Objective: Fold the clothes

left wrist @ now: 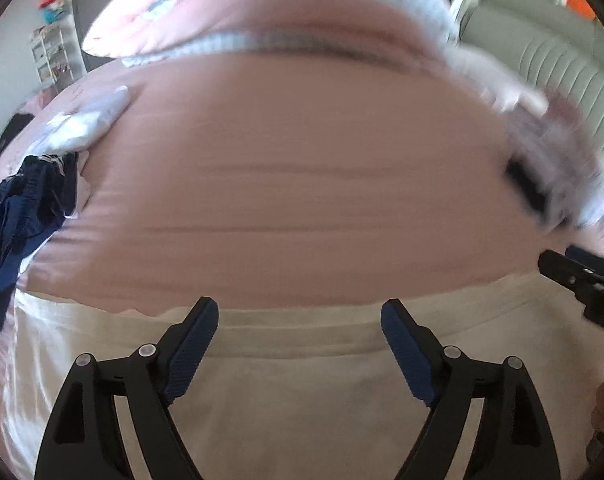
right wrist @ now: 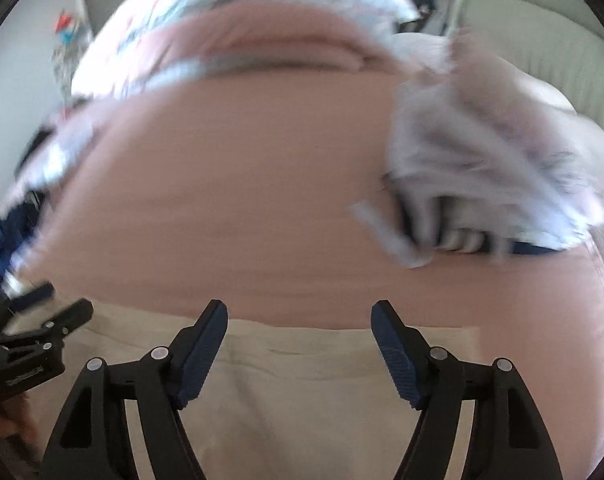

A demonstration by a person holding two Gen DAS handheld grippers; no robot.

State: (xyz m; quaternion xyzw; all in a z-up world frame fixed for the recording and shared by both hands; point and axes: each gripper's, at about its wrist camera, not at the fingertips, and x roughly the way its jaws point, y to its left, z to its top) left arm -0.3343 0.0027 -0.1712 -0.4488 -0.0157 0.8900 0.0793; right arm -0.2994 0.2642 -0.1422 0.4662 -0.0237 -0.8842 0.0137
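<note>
A cream garment (left wrist: 302,380) lies flat on the pink bed sheet (left wrist: 293,184), its far hem running across just beyond my fingertips. My left gripper (left wrist: 299,308) hovers over it, open, nothing between its blue pads. In the right wrist view the same cream garment (right wrist: 302,392) lies under my right gripper (right wrist: 299,310), which is also open and empty. The right gripper's black tip (left wrist: 574,280) shows at the right edge of the left view; the left gripper (right wrist: 41,320) shows at the left edge of the right view.
A navy garment (left wrist: 17,216) is crumpled at the left of the bed, with a white folded piece (left wrist: 89,124) behind it. A heap of pale clothes (right wrist: 490,176) sits at the right. A floral pillow (left wrist: 229,4) lies at the head; a grey ribbed headboard (left wrist: 562,80) stands at right.
</note>
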